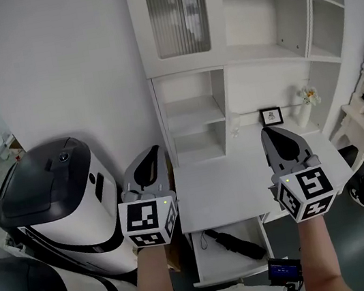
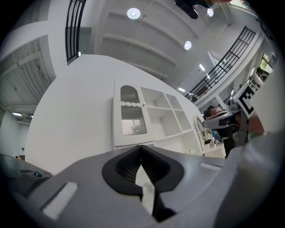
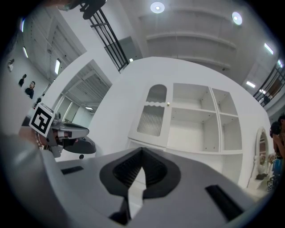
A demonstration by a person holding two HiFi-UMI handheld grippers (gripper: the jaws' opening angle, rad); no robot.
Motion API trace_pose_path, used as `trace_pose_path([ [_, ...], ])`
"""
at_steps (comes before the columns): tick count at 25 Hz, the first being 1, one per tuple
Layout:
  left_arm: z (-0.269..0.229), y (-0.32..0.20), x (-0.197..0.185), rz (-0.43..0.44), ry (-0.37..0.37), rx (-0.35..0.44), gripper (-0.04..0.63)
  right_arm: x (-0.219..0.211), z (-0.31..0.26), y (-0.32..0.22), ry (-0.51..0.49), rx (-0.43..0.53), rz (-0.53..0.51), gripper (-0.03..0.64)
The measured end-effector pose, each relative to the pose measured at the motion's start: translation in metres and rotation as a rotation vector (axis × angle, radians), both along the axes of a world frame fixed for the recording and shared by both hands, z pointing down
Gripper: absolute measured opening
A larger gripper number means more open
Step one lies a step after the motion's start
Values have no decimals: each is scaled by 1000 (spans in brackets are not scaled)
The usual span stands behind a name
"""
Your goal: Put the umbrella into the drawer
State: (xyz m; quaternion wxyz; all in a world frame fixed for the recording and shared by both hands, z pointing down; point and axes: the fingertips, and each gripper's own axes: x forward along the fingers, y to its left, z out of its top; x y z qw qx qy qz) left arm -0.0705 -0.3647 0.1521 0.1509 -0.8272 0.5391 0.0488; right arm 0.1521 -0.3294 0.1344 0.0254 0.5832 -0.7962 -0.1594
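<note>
A black folded umbrella (image 1: 235, 235) lies aslant inside the open white drawer (image 1: 219, 261) under the desk top, in the head view. My left gripper (image 1: 150, 155) is held up left of the desk, shut and empty. My right gripper (image 1: 271, 134) is held over the desk's right part, also shut with nothing in it. In the left gripper view the left gripper's tips (image 2: 141, 148) meet; in the right gripper view the right gripper's tips (image 3: 142, 150) meet too. Both point at the white cabinet (image 3: 187, 120), well above the drawer.
A white desk top (image 1: 227, 185) carries a small framed picture (image 1: 272, 116) and a vase of flowers (image 1: 307, 103). Above it stands a shelf unit with a ribbed glass door (image 1: 178, 21). A large black-and-white machine (image 1: 59, 196) stands to the left. A small screen device (image 1: 284, 269) sits below the drawer.
</note>
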Motion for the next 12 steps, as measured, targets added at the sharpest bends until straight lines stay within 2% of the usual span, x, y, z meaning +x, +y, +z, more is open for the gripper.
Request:
trace_pose_path([
  [12, -1, 5, -18, -34, 11, -3, 9, -2, -1, 3, 24, 3, -3, 6],
])
